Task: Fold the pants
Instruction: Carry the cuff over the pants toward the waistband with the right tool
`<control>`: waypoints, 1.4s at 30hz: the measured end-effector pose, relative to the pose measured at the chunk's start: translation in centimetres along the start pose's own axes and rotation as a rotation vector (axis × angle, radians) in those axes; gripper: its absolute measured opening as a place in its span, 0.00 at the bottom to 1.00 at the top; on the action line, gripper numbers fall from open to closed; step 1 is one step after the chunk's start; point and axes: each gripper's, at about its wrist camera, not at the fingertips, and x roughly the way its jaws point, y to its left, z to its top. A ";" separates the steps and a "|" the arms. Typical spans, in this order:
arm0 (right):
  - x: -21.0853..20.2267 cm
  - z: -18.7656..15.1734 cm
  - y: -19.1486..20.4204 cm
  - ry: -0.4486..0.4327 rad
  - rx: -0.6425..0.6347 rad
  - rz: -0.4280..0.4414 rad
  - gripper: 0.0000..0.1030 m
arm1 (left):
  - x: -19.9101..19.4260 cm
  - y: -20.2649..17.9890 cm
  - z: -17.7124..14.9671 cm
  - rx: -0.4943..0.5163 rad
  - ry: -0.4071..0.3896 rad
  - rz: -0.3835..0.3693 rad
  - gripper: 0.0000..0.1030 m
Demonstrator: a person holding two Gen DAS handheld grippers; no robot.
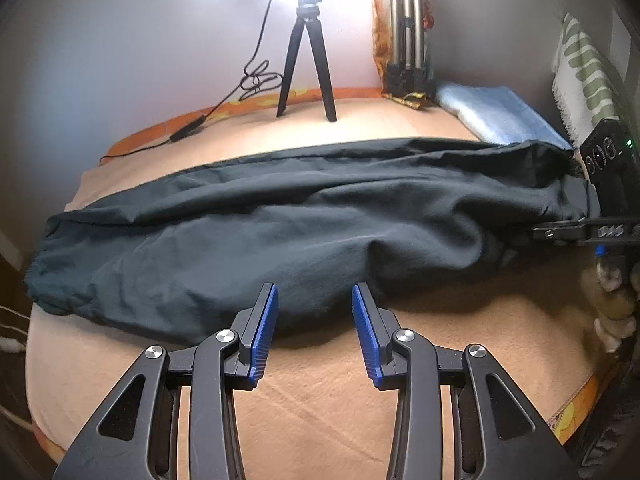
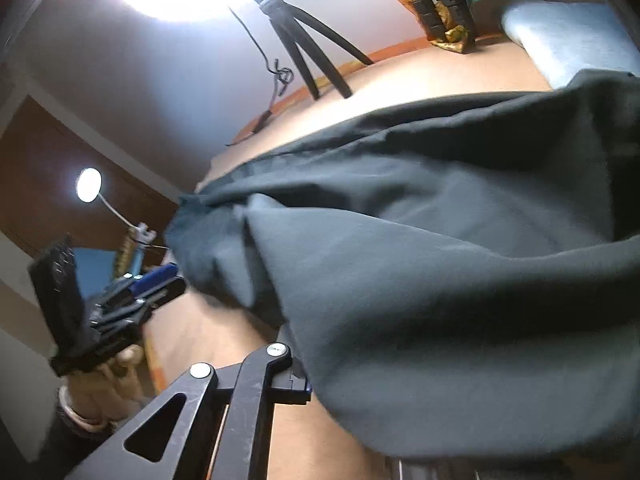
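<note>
Dark teal pants [image 1: 280, 220] lie lengthwise across the peach bed sheet [image 1: 320, 408], crumpled, with one end at the left and the other at the right. My left gripper [image 1: 315, 308] hovers at the near edge of the cloth, blue pads apart and nothing between them. At the right end my right gripper [image 1: 544, 234] pinches the fabric. In the right wrist view the pants [image 2: 440, 260] drape over my jaws and hide the fingertips; only one black finger [image 2: 260, 376] shows. The left gripper [image 2: 154, 280] appears at the left, held by a hand [image 2: 104, 376].
A small black tripod [image 1: 306, 60] and a cable [image 1: 192, 128] stand at the back of the bed by the wall. A folded blue towel [image 1: 500, 112] lies back right, beside tall tripod legs [image 1: 406, 20] and a green-striped cloth [image 1: 584, 68]. A lamp [image 2: 89, 185] glows at the left.
</note>
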 end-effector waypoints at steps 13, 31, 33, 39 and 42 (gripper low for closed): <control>-2.4 -0.7 -2.4 -0.009 0.367 0.305 0.08 | -2.4 -5.4 -0.3 0.131 -0.048 -0.113 0.36; -2.7 3.3 -2.8 -0.108 0.284 0.196 0.21 | 4.5 -11.4 3.8 0.236 -0.024 0.028 0.52; -2.8 3.8 -2.5 -0.104 0.227 0.142 0.25 | 3.9 -9.5 4.4 0.156 -0.017 -0.028 0.52; -1.4 3.8 -2.6 -0.055 0.213 0.117 0.37 | 0.1 -4.2 5.0 0.027 -0.100 -0.005 0.53; -1.0 3.0 -1.1 -0.025 0.189 0.132 0.40 | -0.7 -2.1 4.6 -0.017 -0.104 0.023 0.53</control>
